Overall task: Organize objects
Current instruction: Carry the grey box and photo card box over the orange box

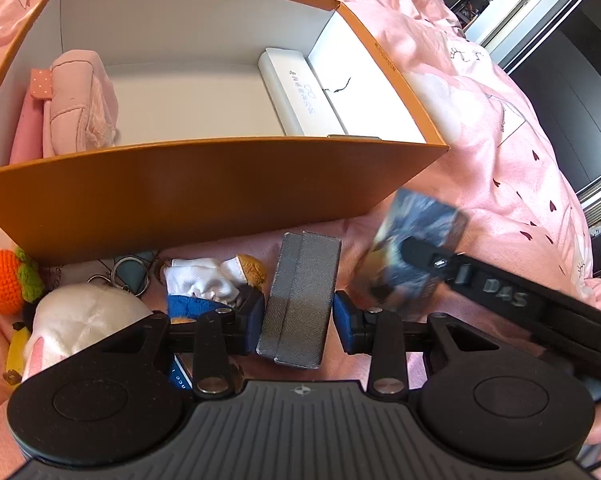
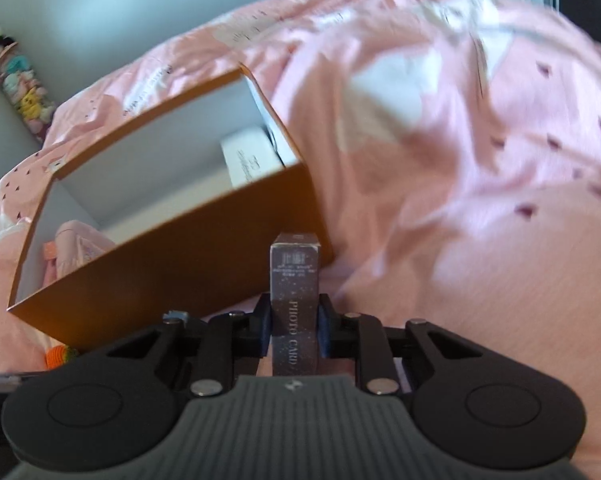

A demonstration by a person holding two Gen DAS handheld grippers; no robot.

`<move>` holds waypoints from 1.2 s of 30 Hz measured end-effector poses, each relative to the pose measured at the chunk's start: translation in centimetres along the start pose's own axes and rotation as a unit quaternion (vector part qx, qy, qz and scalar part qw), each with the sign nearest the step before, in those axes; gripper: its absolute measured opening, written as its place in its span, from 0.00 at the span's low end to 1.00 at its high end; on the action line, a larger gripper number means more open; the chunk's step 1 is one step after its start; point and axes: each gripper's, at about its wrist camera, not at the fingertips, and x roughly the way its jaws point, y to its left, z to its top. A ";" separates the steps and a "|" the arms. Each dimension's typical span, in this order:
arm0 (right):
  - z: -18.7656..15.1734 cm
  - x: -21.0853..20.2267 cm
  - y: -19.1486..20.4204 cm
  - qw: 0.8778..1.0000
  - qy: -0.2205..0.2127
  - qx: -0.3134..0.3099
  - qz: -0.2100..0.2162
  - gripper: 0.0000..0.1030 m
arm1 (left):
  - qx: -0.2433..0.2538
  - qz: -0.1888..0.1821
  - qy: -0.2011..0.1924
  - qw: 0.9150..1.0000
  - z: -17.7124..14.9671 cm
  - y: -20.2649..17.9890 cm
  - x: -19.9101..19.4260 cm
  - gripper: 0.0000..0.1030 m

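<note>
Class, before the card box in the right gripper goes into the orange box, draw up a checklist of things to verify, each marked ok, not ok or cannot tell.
1. Right gripper clamped on the photo card box: ok.
2. Orange box open on top: ok.
3. Bare floor between the pink pouch and the white case: ok.
4. Left gripper pressing the grey case: cannot tell.
5. Card box above the near wall: cannot tell.

You see an orange box (image 1: 204, 188) with white walls inside, a grey textured case (image 1: 300, 300) and pink bedding (image 1: 500, 152) (dotted with dark hearts).
</note>
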 end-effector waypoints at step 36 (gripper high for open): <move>9.2 3.7 9.1 0.988 0.011 -0.048 0.146 0.23 | -0.094 0.041 -0.153 0.983 8.0 5.2 -5.9 0.39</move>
